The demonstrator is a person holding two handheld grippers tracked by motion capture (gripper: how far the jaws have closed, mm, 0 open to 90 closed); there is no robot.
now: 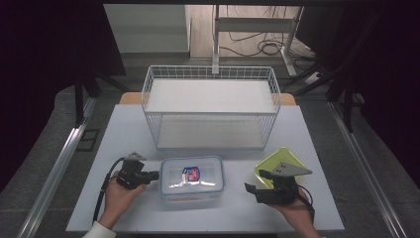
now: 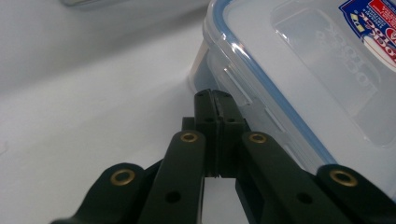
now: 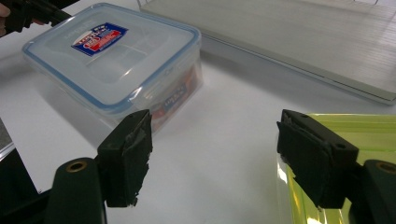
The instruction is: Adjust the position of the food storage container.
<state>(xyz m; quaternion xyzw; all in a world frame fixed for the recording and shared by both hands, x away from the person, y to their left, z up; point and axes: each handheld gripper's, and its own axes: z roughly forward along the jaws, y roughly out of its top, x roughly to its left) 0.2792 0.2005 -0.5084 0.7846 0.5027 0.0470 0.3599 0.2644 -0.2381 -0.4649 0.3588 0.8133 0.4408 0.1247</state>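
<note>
Pressing at the box (image 1: pixel 192 177) edge, closed left claw (image 2: pixel 215 100); right claw (image 3: pixel 212 158) wide open, empty, nr green tray (image 1: pixel 277 159).

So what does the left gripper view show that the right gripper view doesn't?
Left gripper view alone: the left gripper with its jaws closed together, tips against the side latch of the clear container.

Right gripper view alone: the right gripper with jaws wide apart, the yellow-green tray beside one jaw, and the wire basket's white base.

Both: the clear container with its blue-sealed lid and red-and-blue label, on the white table.
</note>
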